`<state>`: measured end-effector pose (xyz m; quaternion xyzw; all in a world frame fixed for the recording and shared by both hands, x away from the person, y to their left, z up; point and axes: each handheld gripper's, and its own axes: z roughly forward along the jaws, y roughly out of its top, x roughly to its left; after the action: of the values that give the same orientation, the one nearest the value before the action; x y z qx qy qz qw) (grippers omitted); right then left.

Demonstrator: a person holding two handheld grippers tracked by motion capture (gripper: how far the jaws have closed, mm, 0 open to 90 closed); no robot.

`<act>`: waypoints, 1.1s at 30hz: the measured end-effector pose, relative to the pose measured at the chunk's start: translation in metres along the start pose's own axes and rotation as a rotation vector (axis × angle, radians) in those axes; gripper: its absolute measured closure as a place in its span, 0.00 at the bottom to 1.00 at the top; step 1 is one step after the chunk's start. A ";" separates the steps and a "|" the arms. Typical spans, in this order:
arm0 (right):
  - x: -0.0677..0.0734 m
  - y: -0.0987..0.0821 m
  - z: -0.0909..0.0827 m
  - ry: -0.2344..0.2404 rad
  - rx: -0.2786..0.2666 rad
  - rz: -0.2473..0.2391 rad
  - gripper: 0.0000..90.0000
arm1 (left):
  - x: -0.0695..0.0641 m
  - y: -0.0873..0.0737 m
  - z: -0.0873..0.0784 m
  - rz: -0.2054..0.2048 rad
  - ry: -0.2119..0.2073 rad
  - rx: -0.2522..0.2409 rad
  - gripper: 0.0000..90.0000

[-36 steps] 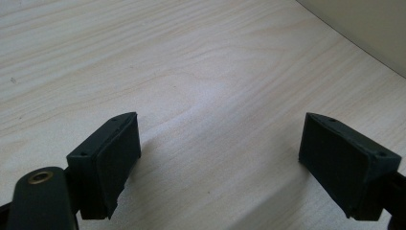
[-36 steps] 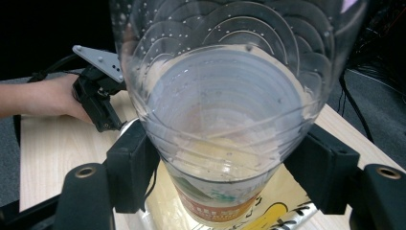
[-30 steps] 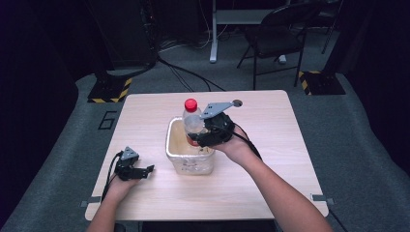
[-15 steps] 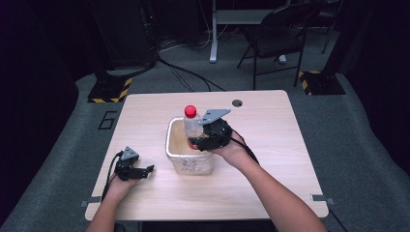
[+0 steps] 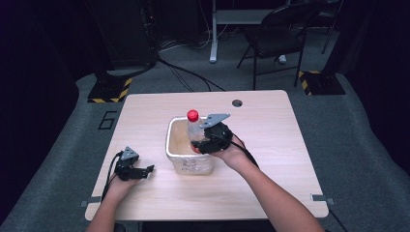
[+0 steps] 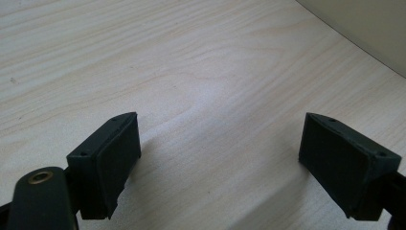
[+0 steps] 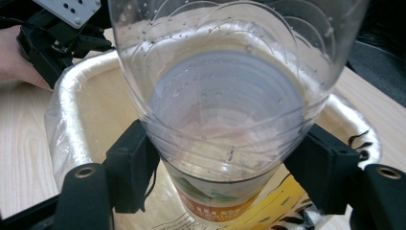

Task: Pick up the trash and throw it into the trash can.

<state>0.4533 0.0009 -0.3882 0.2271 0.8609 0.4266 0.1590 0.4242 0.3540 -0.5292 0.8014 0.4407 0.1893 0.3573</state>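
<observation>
A clear plastic bottle [image 5: 194,129] with a red cap [image 5: 192,115] stands upright partly inside a white bin [image 5: 180,159] at the table's middle. My right gripper [image 5: 202,143] is shut on the bottle's body. In the right gripper view the bottle [image 7: 225,96] sits squeezed between the two black pads [image 7: 129,167], with its orange label low down, over the bin [image 7: 76,115] lined with clear plastic. My left gripper [image 5: 145,170] rests on the table at the front left, open. Between its spread pads [image 6: 110,158] there is only bare wood.
The light wooden table [image 5: 270,125] has a round cable hole [image 5: 237,103] near its far edge. A black chair [image 5: 270,43] and floor cables stand beyond the table. Yellow-and-black striped bases [image 5: 109,92] lie on the floor at both far corners.
The right gripper has lowered the bottle a little deeper into the bin. The left gripper has stayed still.
</observation>
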 end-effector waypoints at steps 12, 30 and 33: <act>0.002 -0.005 0.009 0.008 0.028 0.017 0.32 | 0.000 0.000 0.000 0.001 0.000 0.000 0.16; 0.003 -0.011 0.019 0.032 0.081 0.034 0.30 | 0.000 0.000 0.000 0.000 -0.001 0.000 0.16; 0.005 -0.011 0.019 0.022 0.078 0.025 0.26 | 0.000 0.000 0.000 0.000 -0.001 -0.001 0.16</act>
<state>0.4551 0.0101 -0.4081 0.2391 0.8756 0.3973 0.1350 0.4242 0.3540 -0.5292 0.8013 0.4407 0.1890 0.3577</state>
